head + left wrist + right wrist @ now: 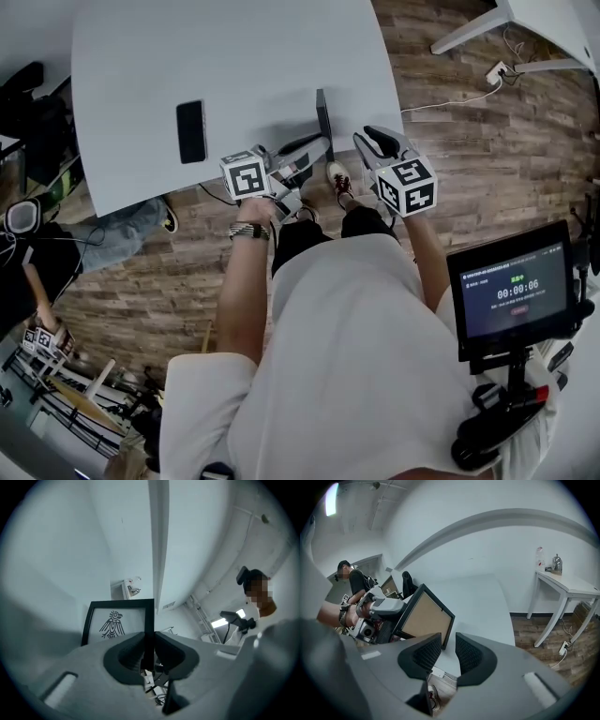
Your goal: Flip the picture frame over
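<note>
The black picture frame point(322, 117) stands on edge near the front of the white table point(234, 56), seen edge-on from above. In the left gripper view its front with a black bird print point(117, 620) faces left. My left gripper point(148, 651) is shut on the frame's right border, and from above it point(314, 145) reaches in from the left. In the right gripper view the frame's brown back point(424, 616) tilts toward me, with the left gripper point(377, 609) holding its far side. My right gripper point(447, 651) is open just short of the frame's lower corner, pressing on nothing.
A black phone point(191, 131) lies on the table left of the frame. A monitor with a timer point(514, 291) stands at the right. A second white table point(567, 585) with bottles is off to the right. A person point(351, 581) stands in the background.
</note>
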A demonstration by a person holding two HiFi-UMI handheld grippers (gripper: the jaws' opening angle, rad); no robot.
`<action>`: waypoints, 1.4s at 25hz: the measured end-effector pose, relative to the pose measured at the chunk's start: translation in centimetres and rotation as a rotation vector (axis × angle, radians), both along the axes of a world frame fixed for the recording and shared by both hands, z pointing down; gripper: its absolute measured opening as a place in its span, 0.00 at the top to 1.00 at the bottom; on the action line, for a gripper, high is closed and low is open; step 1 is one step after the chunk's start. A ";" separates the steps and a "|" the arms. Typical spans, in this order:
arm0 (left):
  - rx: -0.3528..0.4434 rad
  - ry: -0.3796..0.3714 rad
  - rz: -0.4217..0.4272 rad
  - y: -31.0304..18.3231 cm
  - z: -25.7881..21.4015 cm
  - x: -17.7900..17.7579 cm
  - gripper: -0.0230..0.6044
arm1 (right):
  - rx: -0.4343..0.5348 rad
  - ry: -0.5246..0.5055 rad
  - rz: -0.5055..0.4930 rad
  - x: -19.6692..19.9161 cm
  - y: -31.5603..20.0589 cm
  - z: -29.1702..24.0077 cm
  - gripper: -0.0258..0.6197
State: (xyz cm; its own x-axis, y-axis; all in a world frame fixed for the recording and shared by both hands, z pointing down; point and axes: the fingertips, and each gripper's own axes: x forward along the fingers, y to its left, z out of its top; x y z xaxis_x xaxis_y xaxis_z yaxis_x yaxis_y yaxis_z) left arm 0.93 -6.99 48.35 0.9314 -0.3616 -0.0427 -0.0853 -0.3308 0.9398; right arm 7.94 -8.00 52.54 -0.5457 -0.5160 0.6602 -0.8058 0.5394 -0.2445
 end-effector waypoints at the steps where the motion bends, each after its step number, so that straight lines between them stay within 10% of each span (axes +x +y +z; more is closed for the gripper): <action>1: -0.019 0.030 -0.011 -0.1 0.0 -0.1 0.85 | -0.001 0.002 0.000 0.0 0.0 0.0 0.81; 13: -0.161 0.235 -0.135 -0.9 1.3 -1.0 0.84 | -0.020 0.003 -0.030 0.0 0.3 0.7 0.81; 35: -0.273 0.046 -0.237 2.0 9.4 -3.1 0.81 | -0.044 0.043 -0.060 -0.9 0.7 1.9 0.81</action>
